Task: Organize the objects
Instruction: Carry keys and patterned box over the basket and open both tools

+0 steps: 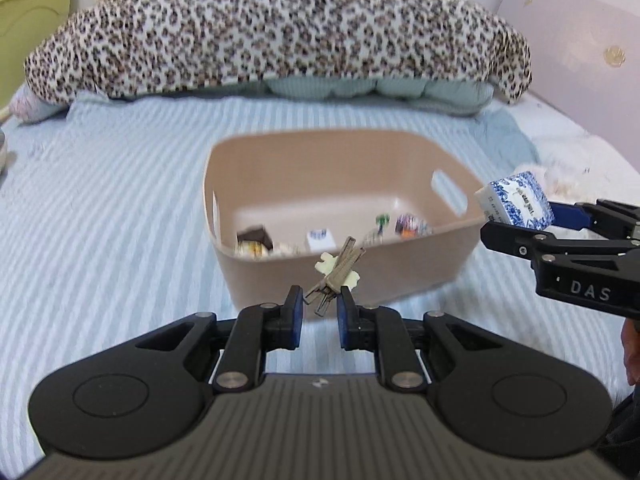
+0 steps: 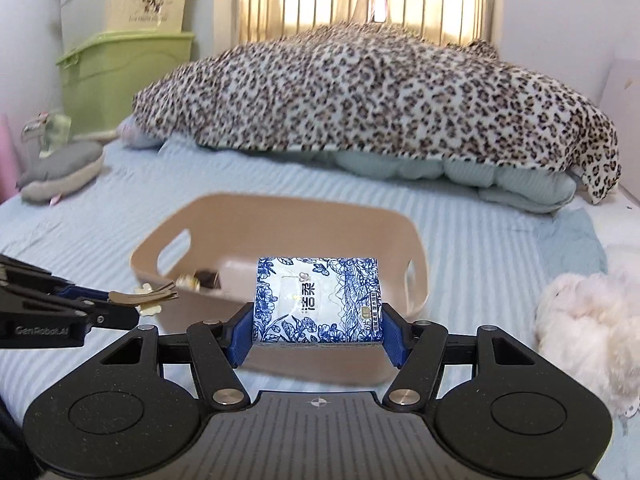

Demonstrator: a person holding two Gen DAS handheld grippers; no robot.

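Left gripper (image 1: 319,304) clamped narrow on stiff, light hair clips (image 1: 335,270), right gripper (image 2: 318,332) pinching soft, crushable tissue pack (image 2: 318,300) by 2 sides, both short of basket (image 1: 280,152) at 12 o'clock.

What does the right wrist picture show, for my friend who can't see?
The right gripper holds a blue-and-white tissue pack before a tan basket on a striped bed. The left gripper holds keys.
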